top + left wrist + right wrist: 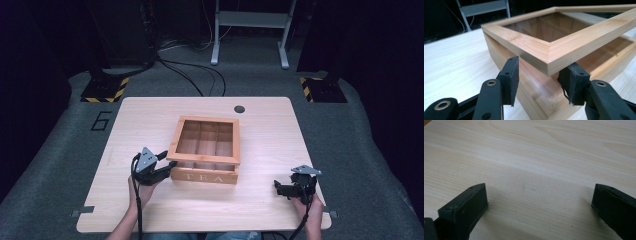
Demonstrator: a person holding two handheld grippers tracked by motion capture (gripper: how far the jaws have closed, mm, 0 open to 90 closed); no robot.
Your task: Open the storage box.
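Observation:
A wooden tea box (205, 176), lettered TEA on its front, sits mid-table. Its framed glass lid (204, 159) is tilted up a little at the front left. My left gripper (166, 167) is at that corner. In the left gripper view the lid corner (564, 47) juts out over my left gripper (540, 83), whose fingertips (510, 75) stand apart under it, against the box wall (499, 53). My right gripper (278, 188) lies open near the table's front right, its fingers (466, 207) spread over bare wood with nothing between them.
The light wooden table (265, 135) has a dark cable hole (239, 109) at the back. Grey carpet surrounds it, with cables (200, 75) and a white stand (250, 30) behind, and black stand feet with striped tape (105, 90) at the left.

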